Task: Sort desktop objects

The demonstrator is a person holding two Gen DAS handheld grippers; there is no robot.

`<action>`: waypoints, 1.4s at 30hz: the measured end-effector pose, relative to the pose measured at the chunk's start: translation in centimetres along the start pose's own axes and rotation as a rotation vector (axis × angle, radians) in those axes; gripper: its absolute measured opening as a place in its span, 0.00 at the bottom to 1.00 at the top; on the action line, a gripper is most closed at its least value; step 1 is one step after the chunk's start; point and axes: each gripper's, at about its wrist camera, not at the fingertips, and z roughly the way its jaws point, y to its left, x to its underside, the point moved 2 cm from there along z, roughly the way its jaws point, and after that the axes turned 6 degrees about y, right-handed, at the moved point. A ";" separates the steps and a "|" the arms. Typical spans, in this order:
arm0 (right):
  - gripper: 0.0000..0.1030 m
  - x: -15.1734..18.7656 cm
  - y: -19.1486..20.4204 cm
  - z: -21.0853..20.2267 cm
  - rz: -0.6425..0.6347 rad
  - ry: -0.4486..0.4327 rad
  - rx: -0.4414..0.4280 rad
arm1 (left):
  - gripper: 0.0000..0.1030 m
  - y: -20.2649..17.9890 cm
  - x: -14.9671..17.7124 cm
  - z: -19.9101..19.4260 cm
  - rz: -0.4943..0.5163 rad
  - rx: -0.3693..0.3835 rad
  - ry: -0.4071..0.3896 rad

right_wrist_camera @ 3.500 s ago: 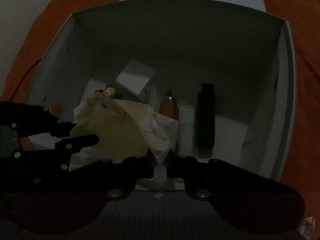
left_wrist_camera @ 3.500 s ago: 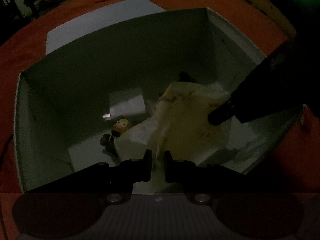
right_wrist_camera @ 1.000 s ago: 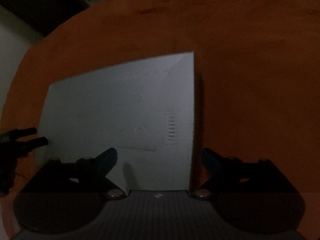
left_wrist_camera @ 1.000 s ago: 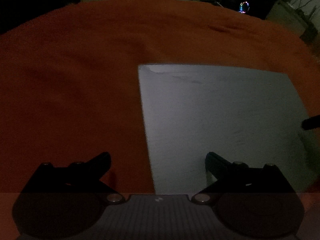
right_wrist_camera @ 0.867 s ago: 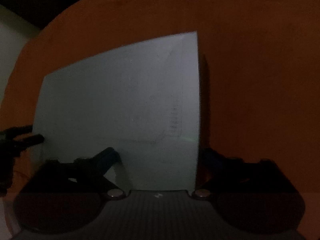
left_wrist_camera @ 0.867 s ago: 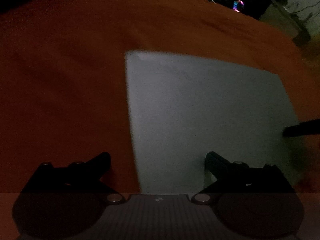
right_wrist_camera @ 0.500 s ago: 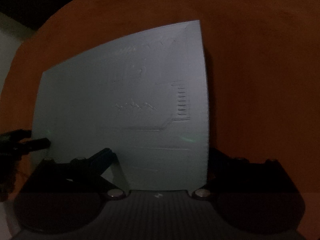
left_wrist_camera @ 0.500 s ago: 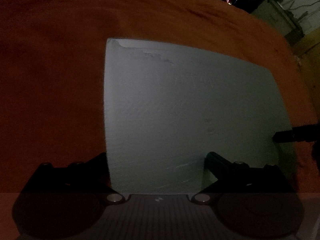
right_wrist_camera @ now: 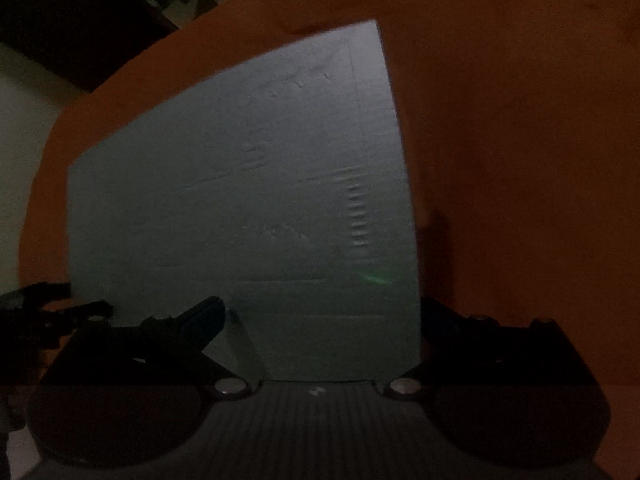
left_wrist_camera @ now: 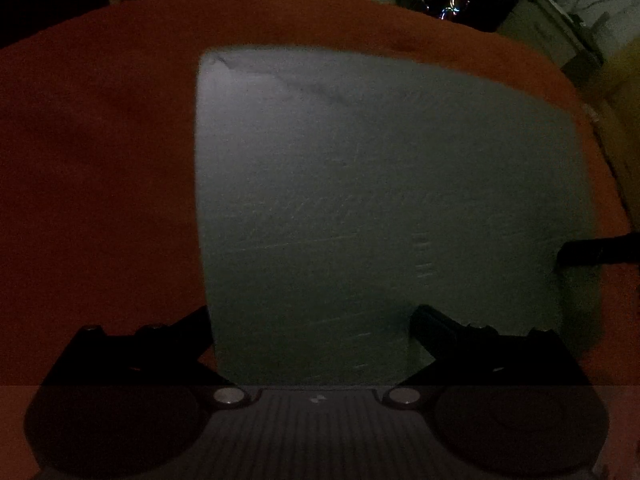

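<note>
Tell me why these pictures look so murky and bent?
Left wrist view: dim room light, grainy; the fisheye lens bows the grey box lid and the orange cloth; coloured lights glow far behind. Right wrist view: equally dark, the lid curves too, a faint green glint shows on it, and the tongs are near-black silhouettes.

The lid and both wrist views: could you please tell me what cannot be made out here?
- Left wrist: what lies under the lid is hidden by the lid.
- Left wrist: the right gripper is cut off by the right edge; only one finger shows.
- Right wrist: the embossed marks on the lid are too dim to read.
- Right wrist: the left gripper is too dark to judge.
</note>
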 end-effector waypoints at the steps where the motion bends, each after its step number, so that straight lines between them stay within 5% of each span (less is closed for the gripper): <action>1: 1.00 0.3 0.4 -0.8 -0.004 -0.005 -0.001 | 1.00 -0.1 0.3 -0.7 0.004 -0.010 -0.004; 8: 1.00 2.1 2.9 -5.2 -0.038 -0.090 -0.001 | 1.00 0.4 1.2 -5.9 0.009 -0.042 -0.066; 20: 1.00 8.2 4.2 -9.0 -0.052 0.015 -0.003 | 1.00 0.7 7.5 -12.1 0.015 -0.028 -0.035; 27: 1.00 15.9 1.6 -6.8 -0.023 0.125 0.049 | 1.00 0.7 11.5 -9.6 -0.007 -0.041 0.004; 31: 1.00 18.7 -0.7 -4.8 -0.003 0.111 0.053 | 1.00 0.8 13.8 -8.2 -0.019 -0.048 0.027; 36: 1.00 18.7 0.3 -5.5 -0.035 0.040 0.088 | 1.00 0.8 16.7 -6.4 -0.034 -0.057 0.054; 42: 1.00 17.1 1.9 -7.1 -0.106 -0.004 0.113 | 0.99 -0.3 16.0 -5.2 -0.003 -0.044 0.064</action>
